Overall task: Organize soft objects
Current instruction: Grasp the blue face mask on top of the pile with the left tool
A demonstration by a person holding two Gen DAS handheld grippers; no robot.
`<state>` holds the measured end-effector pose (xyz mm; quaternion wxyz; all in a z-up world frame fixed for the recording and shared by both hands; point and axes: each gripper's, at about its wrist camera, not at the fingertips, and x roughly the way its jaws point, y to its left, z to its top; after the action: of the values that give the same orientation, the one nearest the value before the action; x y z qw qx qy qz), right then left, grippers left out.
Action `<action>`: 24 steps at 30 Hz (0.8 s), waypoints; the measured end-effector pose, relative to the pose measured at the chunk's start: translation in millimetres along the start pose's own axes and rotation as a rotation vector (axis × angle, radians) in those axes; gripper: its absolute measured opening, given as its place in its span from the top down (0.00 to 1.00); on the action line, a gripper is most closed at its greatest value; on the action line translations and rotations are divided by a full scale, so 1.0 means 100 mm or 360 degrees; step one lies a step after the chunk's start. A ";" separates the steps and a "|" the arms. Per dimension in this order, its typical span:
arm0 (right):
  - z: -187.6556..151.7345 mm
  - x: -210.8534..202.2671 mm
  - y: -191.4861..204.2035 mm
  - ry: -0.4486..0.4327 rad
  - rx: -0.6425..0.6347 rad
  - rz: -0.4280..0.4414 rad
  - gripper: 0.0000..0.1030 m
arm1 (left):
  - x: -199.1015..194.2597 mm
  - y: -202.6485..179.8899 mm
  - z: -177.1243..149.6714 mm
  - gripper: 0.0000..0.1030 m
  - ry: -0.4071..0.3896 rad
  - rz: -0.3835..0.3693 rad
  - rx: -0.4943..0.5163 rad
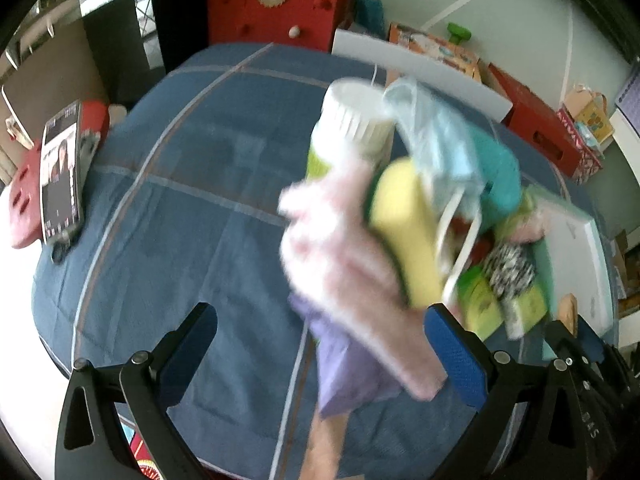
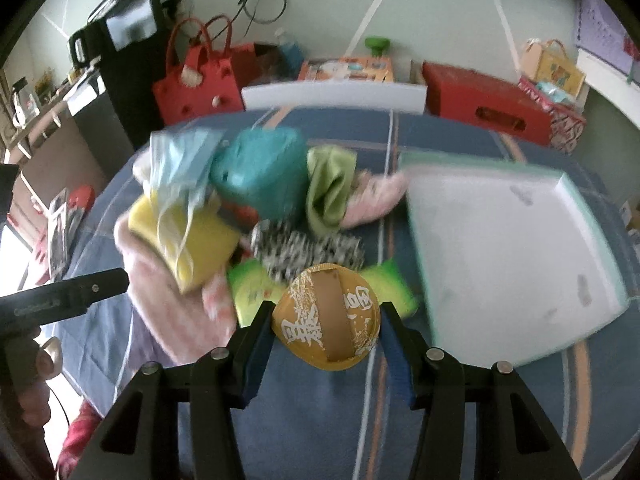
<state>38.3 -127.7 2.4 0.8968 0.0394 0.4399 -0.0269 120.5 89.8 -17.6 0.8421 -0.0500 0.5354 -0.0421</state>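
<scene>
Blue checked cloth covers the desk (image 2: 460,420); on it the white tray (image 2: 500,248) lies bare, just right of the heap of soft things (image 2: 256,208). The right gripper (image 2: 326,320) has its jaws clamped on an ochre printed ball (image 2: 326,320), lifted just in front of the heap — judged a carry to the tray. The left gripper (image 1: 320,344) stands open, empty. Motion blur muddles the heap.
</scene>
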 end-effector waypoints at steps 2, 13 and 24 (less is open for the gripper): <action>0.13 -0.06 -0.02 -0.0035 0.0004 -0.0025 0.47 | -0.04 -0.10 0.13 0.00 -0.0023 0.0018 0.0013; 0.73 -0.27 -0.25 -0.0198 0.0127 -0.0062 0.47 | -0.03 -0.47 0.52 0.00 -0.0084 -0.0004 -0.0023; 0.96 -0.21 -0.56 -0.0259 0.0237 -0.0084 0.47 | 0.09 -0.69 0.81 0.00 -0.0083 0.0101 -0.0082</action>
<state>96.5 -192.2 75.2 0.9231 0.0919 0.3635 -0.0861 196.3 23.6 16.9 0.8551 -0.0557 0.5155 -0.0003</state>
